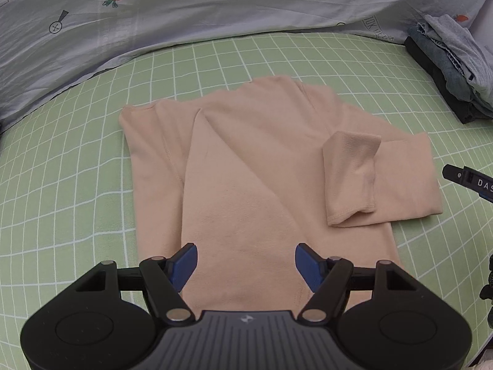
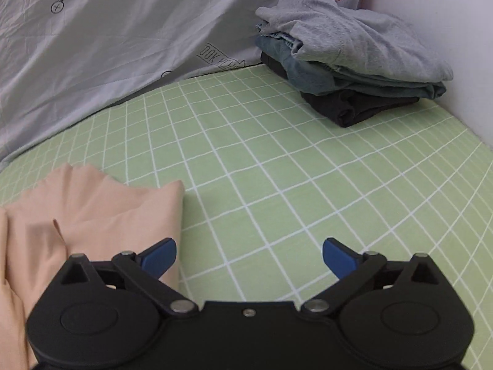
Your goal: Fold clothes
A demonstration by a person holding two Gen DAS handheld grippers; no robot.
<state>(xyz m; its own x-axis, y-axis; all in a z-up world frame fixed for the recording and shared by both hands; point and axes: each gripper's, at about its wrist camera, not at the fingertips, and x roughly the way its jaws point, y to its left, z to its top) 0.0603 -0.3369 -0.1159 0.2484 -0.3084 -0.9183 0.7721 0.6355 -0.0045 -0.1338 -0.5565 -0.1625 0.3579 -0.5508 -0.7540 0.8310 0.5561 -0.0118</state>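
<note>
A peach long-sleeved top (image 1: 246, 166) lies flat on the green checked sheet (image 1: 77, 169), one side folded over its middle and one sleeve cuff (image 1: 349, 175) doubled back across the right sleeve. My left gripper (image 1: 246, 263) hovers over the top's near hem, blue pads apart with nothing between them. In the right wrist view the same top (image 2: 89, 215) fills the lower left. My right gripper (image 2: 249, 257) stands wide open over bare sheet just right of the cloth's edge, empty. A tip of the right gripper (image 1: 468, 180) shows at the left view's right edge.
A pile of folded clothes (image 2: 348, 61), grey on blue on black, sits at the sheet's far right corner by a white wall (image 2: 431, 37). A pale grey duvet (image 2: 107, 55) with carrot prints lies along the far side.
</note>
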